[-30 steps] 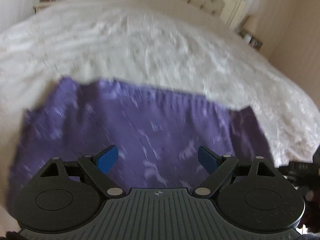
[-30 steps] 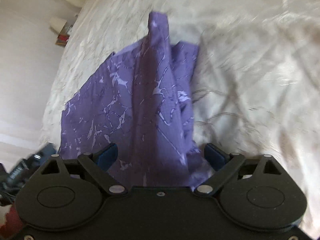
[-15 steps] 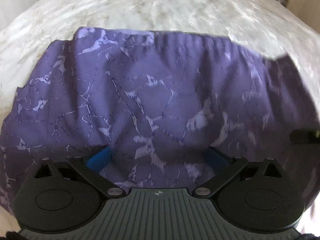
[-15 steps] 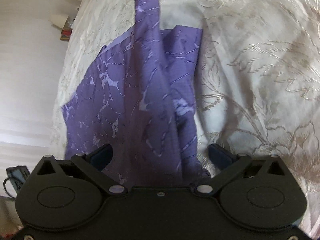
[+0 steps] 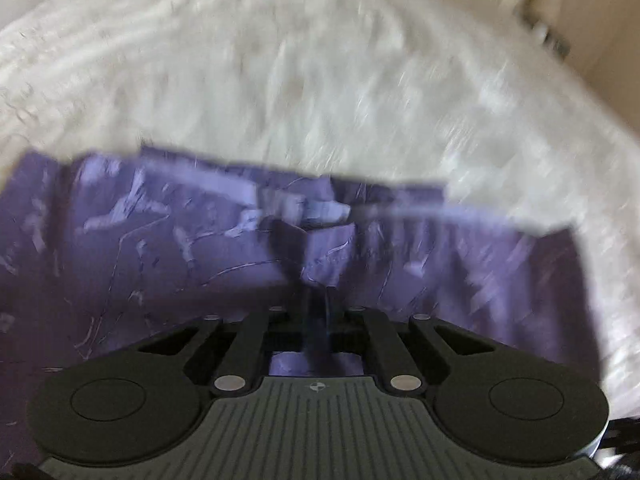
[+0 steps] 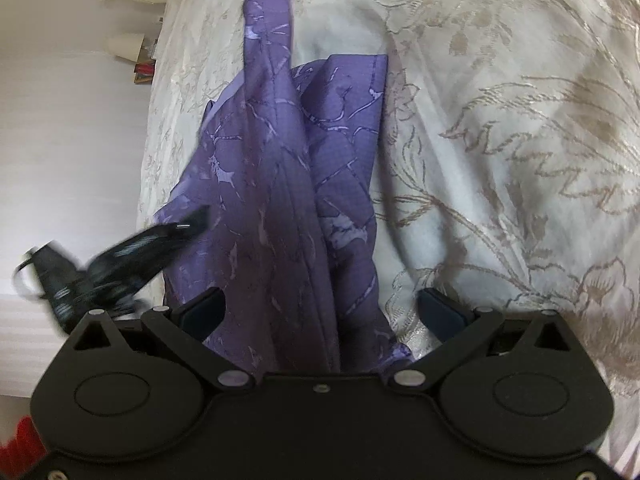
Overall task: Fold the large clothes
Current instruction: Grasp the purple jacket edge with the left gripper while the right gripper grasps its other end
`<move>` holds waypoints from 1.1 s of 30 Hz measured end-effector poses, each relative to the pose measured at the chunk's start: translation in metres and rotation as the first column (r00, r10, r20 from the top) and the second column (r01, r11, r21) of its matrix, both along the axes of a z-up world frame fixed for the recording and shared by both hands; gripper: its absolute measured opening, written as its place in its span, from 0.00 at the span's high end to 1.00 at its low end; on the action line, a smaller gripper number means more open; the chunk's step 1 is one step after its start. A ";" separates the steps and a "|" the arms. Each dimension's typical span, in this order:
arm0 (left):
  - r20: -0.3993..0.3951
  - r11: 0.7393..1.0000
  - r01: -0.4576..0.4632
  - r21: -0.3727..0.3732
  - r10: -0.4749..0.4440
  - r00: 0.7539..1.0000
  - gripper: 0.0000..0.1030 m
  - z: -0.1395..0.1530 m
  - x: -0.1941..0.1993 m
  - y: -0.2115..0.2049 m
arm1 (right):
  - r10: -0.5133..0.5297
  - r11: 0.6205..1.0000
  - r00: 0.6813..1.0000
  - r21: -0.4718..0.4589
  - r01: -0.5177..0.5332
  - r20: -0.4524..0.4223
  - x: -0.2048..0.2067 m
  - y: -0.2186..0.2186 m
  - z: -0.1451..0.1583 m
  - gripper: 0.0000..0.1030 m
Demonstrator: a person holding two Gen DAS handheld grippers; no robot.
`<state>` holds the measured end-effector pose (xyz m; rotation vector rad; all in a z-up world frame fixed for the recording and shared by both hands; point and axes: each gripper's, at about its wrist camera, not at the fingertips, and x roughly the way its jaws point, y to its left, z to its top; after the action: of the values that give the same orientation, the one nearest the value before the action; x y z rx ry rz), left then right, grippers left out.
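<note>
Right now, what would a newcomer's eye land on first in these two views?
The purple patterned garment stands out: it lies rumpled on the cream floral bedspread, a narrow strip reaching toward the far end. In the left wrist view the left tool has its jaws pinched together on a raised fold of that cloth. The right tool stands wide open over the garment's near end, its pads clear of the cloth.
</note>
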<state>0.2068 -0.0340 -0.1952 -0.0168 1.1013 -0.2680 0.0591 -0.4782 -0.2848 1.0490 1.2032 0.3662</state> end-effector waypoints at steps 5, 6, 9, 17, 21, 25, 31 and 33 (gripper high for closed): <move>-0.009 1.000 -0.008 -0.024 0.008 1.000 0.97 0.003 0.002 0.006 | -0.005 1.000 1.000 0.008 0.005 -0.011 0.001 -0.002 0.002 0.01; -0.001 1.000 -0.002 -0.020 0.002 1.000 0.97 0.007 0.000 0.006 | -0.015 1.000 1.000 0.013 0.015 -0.015 0.000 -0.004 0.002 0.01; 0.025 0.999 -0.013 -0.034 0.014 1.000 0.97 0.022 -0.021 0.014 | -0.055 0.998 0.998 0.018 0.055 -0.018 0.000 -0.010 0.004 0.06; -0.021 0.989 -0.103 -0.105 0.102 0.995 0.97 0.023 -0.101 0.042 | -0.040 0.999 0.999 -0.025 0.041 0.032 0.004 -0.009 0.006 0.42; -0.041 0.988 -0.116 -0.098 0.113 0.993 0.97 0.004 -0.113 0.046 | 0.007 0.997 0.998 -0.073 -0.003 0.061 0.010 0.000 0.014 0.51; -0.039 0.991 -0.094 -0.093 0.090 0.995 0.97 -0.004 -0.102 0.043 | 0.044 0.990 0.995 -0.140 -0.031 0.088 0.015 0.012 0.030 0.62; 0.023 0.997 0.020 -0.077 -0.018 1.000 0.97 0.013 -0.099 0.046 | 0.067 0.978 0.991 -0.202 -0.043 0.116 0.013 0.023 0.068 0.72; 0.094 0.996 0.036 -0.085 -0.028 0.995 0.96 0.025 -0.099 0.053 | 0.055 0.982 0.991 -0.188 -0.031 0.122 0.012 0.027 0.083 0.74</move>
<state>0.1073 0.0193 -0.1706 -0.0634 0.9975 -0.3419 0.0714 -0.4515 -0.2018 0.8278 1.1244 0.3425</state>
